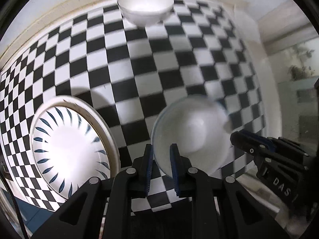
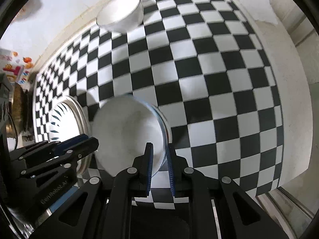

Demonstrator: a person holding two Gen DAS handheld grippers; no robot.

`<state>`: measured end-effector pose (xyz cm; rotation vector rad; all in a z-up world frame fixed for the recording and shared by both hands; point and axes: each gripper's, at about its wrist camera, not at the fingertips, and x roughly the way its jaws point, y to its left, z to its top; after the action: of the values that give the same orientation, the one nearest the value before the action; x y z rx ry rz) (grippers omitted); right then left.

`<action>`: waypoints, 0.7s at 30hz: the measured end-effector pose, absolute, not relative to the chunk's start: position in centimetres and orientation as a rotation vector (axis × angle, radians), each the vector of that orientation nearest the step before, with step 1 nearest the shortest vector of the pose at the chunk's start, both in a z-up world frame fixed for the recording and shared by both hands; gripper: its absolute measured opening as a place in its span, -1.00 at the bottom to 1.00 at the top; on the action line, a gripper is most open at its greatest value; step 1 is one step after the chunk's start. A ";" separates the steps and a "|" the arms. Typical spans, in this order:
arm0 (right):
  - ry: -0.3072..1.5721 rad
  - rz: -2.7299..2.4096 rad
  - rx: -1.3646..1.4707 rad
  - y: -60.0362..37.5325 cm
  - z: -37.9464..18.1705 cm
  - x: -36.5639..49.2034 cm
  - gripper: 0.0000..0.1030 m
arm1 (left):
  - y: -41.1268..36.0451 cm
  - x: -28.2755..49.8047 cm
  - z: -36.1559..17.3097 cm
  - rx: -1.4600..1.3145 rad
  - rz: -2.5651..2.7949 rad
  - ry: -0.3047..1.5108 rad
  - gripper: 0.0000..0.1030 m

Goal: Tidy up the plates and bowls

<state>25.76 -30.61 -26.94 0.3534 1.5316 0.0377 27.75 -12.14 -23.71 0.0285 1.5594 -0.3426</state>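
Observation:
A white bowl with a blue rim (image 1: 191, 135) hangs tilted above the checkered table, blurred by motion. My left gripper (image 1: 161, 171) is shut on its left rim, and my right gripper (image 2: 160, 169) is shut on its right rim (image 2: 127, 131). The right gripper shows at the right of the left wrist view (image 1: 237, 137), the left gripper at the left of the right wrist view (image 2: 87, 139). A stack of plates (image 1: 69, 149), the top one with blue leaf marks, lies at the left (image 2: 65, 119). A plain white bowl (image 1: 145, 4) stands at the far edge (image 2: 119, 12).
The black and white checkered cloth (image 1: 139, 63) covers the table up to a cream wall. The table's right edge (image 2: 289, 99) drops off to the floor. Colourful items (image 2: 18, 67) and clutter sit beyond the table's left end.

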 end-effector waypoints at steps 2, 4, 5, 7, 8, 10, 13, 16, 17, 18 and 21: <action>1.497 0.039 0.362 -31.4 -25.4 26.1 -0.67 | -11.2 28.9 -21.9 -0.013 -0.329 1.524 -0.67; 1.463 0.046 0.375 -32.3 -23.6 26.8 -0.66 | -10.5 30.3 -20.8 -0.057 -0.314 1.504 -0.55; 1.450 0.050 0.379 -32.6 -22.9 27.4 -0.63 | -10.0 31.4 -20.2 -0.089 -0.306 1.491 -0.54; 1.428 0.063 0.378 -33.2 -21.4 29.0 -0.43 | -9.3 33.3 -19.6 -0.121 -0.283 1.474 -0.53; 1.419 0.071 0.380 -33.4 -21.0 29.6 -0.28 | -8.9 34.5 -19.4 -0.138 -0.266 1.471 -0.53; 1.396 0.091 0.394 -34.0 -20.2 31.5 -0.20 | -8.2 36.9 -19.7 -0.179 -0.240 1.477 -0.53; 1.383 0.098 0.413 -34.6 -20.2 34.9 -0.19 | -7.7 40.1 -20.7 -0.215 -0.200 1.490 -0.53; 1.369 0.123 0.456 -35.1 -21.2 39.0 -0.19 | -7.6 43.0 -22.1 -0.245 -0.179 1.511 -0.53; 1.370 0.125 0.463 -35.1 -21.6 40.0 -0.19 | -7.7 44.0 -22.6 -0.253 -0.174 1.521 -0.53; 1.372 0.130 0.468 -35.2 -22.1 41.3 -0.19 | -7.7 44.8 -23.1 -0.258 -0.168 1.528 -0.53; 1.381 0.138 0.484 -35.3 -23.7 44.8 -0.19 | -8.0 47.3 -24.6 -0.269 -0.150 1.549 -0.53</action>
<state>44.84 -35.27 -23.72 0.4838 1.3812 0.1383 47.33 -7.98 -24.58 -0.2694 1.5489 -0.1497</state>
